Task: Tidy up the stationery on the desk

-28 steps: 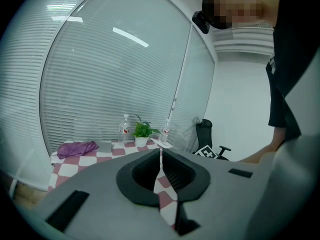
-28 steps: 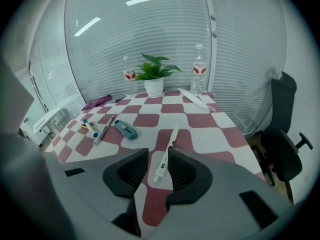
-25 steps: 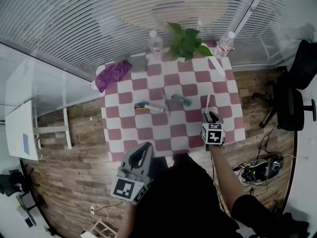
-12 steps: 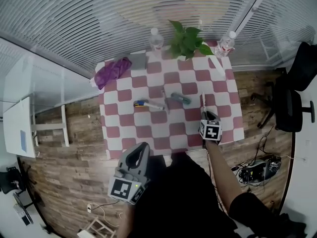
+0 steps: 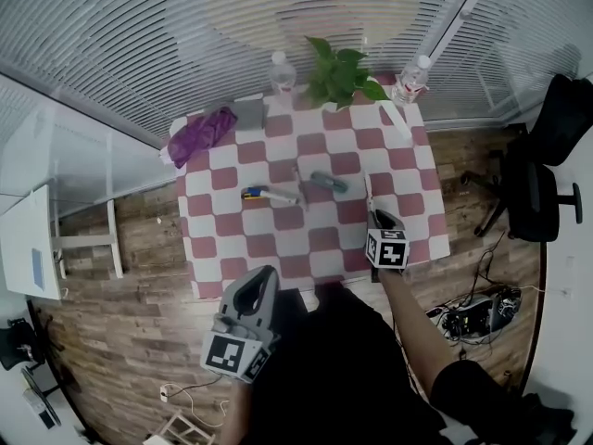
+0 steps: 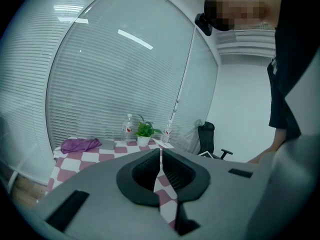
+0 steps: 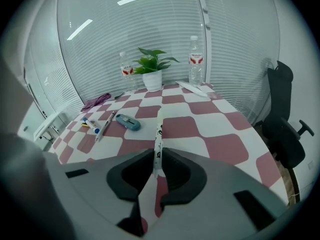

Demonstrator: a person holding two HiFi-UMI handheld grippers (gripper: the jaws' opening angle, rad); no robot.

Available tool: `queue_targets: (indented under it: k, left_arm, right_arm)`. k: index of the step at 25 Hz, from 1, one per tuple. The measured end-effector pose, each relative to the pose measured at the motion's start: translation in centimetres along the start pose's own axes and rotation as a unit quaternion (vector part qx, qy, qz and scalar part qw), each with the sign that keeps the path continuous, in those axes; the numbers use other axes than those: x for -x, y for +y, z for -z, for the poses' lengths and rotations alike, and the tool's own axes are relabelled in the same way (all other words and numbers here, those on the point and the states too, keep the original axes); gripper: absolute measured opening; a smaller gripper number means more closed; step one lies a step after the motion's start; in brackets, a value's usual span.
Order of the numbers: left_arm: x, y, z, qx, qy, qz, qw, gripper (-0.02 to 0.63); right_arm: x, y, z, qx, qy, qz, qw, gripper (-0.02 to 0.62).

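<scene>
My right gripper (image 5: 383, 233) is over the front right of the checkered table (image 5: 219, 247), shut on a white pen with black print (image 7: 158, 132). The pen sticks out ahead of the jaws, toward the table's middle (image 5: 369, 194). Lying loose mid-table are a blue-and-yellow marker (image 5: 262, 194), a thin grey pen (image 5: 298, 180) and a blue-grey utility knife (image 5: 332, 182). The right gripper view shows the knife (image 7: 128, 121), grey pen (image 7: 106, 125) and marker (image 7: 90, 125) to the left of my right gripper (image 7: 158, 156). My left gripper (image 5: 252, 297) hangs off the table's front edge, shut and empty (image 6: 160, 159).
A purple cloth (image 5: 199, 130) and a grey case (image 5: 248, 114) lie at the back left. A potted plant (image 5: 338, 72) stands between two water bottles (image 5: 281, 70) (image 5: 411, 82) at the back. A white strip (image 5: 397, 119) lies at the back right. An office chair (image 5: 547, 165) stands to the right.
The head view has shifted slightly, so the table sits a little further left. My right gripper keeps the pen at about the same spot over the table. The left gripper has barely moved.
</scene>
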State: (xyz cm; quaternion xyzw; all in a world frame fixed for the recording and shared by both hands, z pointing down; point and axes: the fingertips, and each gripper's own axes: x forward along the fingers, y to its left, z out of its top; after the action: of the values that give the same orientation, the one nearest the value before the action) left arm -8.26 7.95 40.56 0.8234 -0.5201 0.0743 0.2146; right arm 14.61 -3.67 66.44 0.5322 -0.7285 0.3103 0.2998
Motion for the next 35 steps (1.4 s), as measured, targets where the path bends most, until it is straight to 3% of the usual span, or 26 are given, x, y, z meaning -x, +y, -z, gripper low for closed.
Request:
queue_targets:
  k: [14,20,29,35]
  left_arm:
    - [-0.2,-1.0,0.4,-0.004,0.005,0.007,1.0,0.041]
    - [-0.2,-0.9,0.5,-0.003,0.005,0.003,1.0,0.041]
    - [-0.2,-0.5,0.2,-0.001,0.001,0.004,1.0,0.041]
    - [-0.5,-0.4,0.2,0.001,-0.001,0.01,1.0,0.041]
  right_arm:
    - [0.3,3.8,3.8,-0.029,0.033,-0.033,0.998,0.071]
    - [-0.3,3.8,4.1,-0.009,0.042,-0.03,0.999,0.075]
    - [0.2,4.1,3.7,-0.007,0.04,-0.04,0.998,0.131]
    - [1.0,3.2,1.0,0.059,0.001,-0.032,0.998,0.144]
